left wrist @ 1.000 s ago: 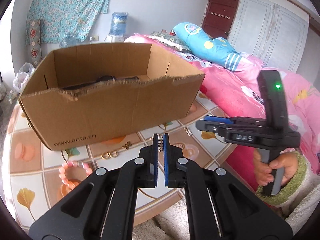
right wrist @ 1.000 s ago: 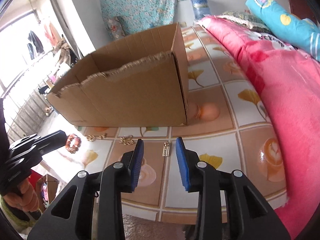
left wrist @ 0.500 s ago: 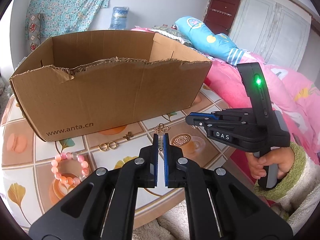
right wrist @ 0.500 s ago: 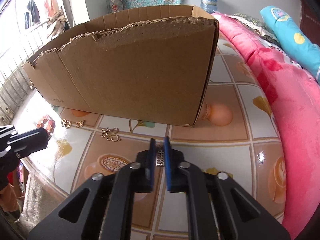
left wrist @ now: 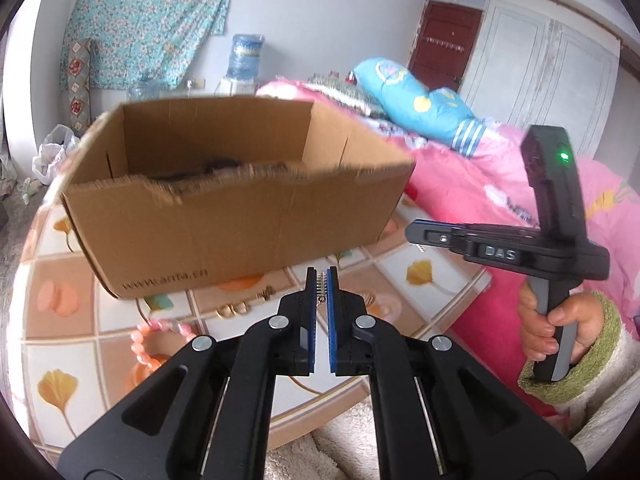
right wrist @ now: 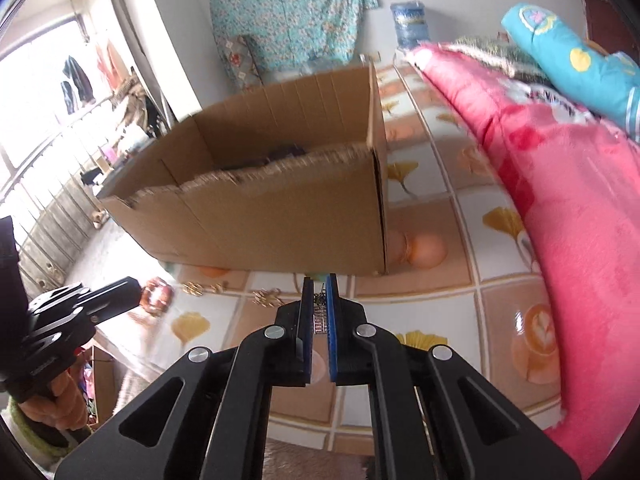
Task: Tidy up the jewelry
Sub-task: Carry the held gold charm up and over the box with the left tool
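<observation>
The round tabletop (left wrist: 56, 344) with its tile-and-ginkgo print carries the open brown cardboard box (left wrist: 240, 216), whose torn front rim now shows a dark item inside; half a second ago both cameras sat lower and saw only the box's outer wall. The pink plush bedcover (right wrist: 568, 200) borders the tabletop's right edge. The left gripper (left wrist: 321, 280) is clenched on a small silver spring-like earring (left wrist: 320, 283), as in the earlier frames. The right gripper (right wrist: 319, 286) is clenched on a small silver chain-and-bar earring (right wrist: 319, 312), now raised off the tabletop near its front edge, in front of the box's right front corner. Only the left view shows the pink bead bracelet (left wrist: 148, 340) as a full ring near the front-left edge, and the person's right hand (left wrist: 552, 332) on the handle. Only the right view shows the gold knot-shaped ornament (right wrist: 268, 298) lying clear beside the box's front wall.
</observation>
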Demonstrator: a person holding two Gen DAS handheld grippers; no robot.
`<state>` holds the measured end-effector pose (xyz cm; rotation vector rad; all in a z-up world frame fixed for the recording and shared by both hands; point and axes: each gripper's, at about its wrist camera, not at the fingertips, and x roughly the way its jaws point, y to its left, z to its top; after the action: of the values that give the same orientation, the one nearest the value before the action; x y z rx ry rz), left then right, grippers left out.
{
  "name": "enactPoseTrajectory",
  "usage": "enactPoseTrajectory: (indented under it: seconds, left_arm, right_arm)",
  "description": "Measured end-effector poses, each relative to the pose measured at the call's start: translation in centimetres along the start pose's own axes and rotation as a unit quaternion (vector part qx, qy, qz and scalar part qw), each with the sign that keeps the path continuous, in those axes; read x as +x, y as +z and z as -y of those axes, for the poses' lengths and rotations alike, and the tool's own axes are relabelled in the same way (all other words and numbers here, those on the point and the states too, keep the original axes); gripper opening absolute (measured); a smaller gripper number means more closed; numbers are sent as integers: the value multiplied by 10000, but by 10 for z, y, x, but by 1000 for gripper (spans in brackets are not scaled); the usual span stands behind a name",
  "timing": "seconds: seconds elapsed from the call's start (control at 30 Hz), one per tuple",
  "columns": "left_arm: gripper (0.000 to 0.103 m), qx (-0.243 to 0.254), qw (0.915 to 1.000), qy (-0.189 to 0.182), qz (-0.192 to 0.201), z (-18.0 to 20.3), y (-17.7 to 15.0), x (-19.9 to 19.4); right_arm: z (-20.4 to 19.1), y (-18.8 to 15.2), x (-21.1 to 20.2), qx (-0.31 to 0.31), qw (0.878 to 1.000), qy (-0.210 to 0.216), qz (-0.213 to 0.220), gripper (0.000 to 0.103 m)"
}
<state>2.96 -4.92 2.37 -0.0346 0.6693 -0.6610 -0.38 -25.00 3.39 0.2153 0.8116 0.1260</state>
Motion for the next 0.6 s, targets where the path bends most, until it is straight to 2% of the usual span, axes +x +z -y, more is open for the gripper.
enactPoseTrajectory:
  seconds: [0.2, 0.33, 0.4, 0.47, 0.5, 0.6]
  left_arm:
    - [4, 113, 9981, -111, 590, -2, 42, -38]
    - [4, 266, 9958, -94, 869, -11, 83, -49]
    - [4, 278, 9961, -132, 833, -19, 104, -44]
    - [4, 222, 9978, -99, 619, -28, 121, -31]
    - [4, 173, 9989, -76, 440, -34, 130, -19]
    - [4, 0, 9997, -44, -234, -53, 151, 23]
  right_arm:
    - [-31, 46, -35, -427, 9949, 673, 619, 6]
    - [-45, 88, -27, -634, 9894, 1109, 692, 6]
    - [-45, 112, -8, -650, 9887, 1254, 497, 6]
    - [-44, 131, 14, -625, 9891, 1318, 185, 6]
    - [-44, 139, 25, -608, 9892, 1335, 16, 6]
    - [-33, 159, 77, -304, 9864, 1371, -848, 6]
